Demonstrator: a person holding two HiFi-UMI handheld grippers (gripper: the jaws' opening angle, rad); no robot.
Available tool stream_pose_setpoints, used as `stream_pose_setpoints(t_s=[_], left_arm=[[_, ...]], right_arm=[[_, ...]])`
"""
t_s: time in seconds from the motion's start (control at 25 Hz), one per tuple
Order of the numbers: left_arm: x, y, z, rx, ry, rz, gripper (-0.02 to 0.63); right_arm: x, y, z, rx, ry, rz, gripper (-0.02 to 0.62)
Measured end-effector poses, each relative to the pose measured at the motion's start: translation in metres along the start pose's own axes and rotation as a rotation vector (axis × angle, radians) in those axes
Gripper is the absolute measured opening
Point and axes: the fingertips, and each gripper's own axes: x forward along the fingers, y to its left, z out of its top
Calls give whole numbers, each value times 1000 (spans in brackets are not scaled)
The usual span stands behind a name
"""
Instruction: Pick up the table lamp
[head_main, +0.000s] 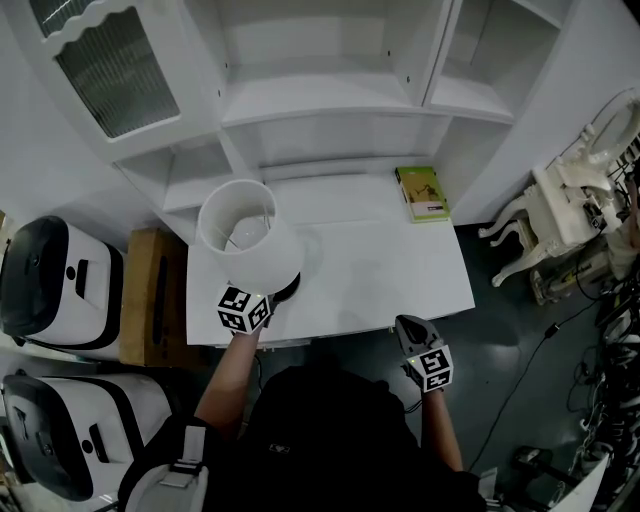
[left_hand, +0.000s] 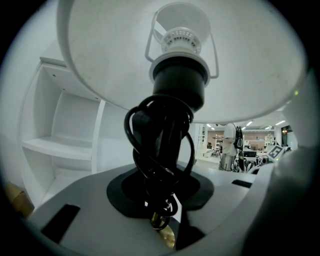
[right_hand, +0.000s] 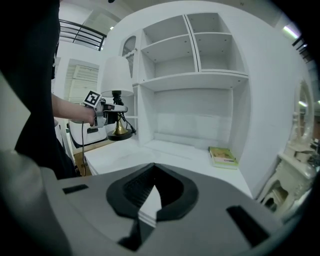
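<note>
Left claw (head_main: 262, 297) is clamped on the lamp (head_main: 250, 235) stem, base hanging clear above the table (head_main: 400, 270). Right claw (right_hand: 152, 175) is pinched together, empty, just off the front edge.

Bright, even overhead light was recorded; the white desk (head_main: 400, 270) was nearly washed out, while the floor (head_main: 500, 330) at the right was left dim. A faint shadow was cast right of the table lamp (head_main: 250, 235). Both gripper views were fisheye-bent, corners blacked out, nearest parts blurred.
</note>
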Motion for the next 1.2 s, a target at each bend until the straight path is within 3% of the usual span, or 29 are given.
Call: stream_pose_setpoints(t_s=[0.52, 1.2], left_arm=[[-34, -41, 21, 13, 5, 65, 107], [-88, -156, 0, -49, 0, 234, 107]], right_arm=[[-37, -9, -3, -21, -17, 58, 6], [-107, -28, -13, -123, -83, 249, 6]])
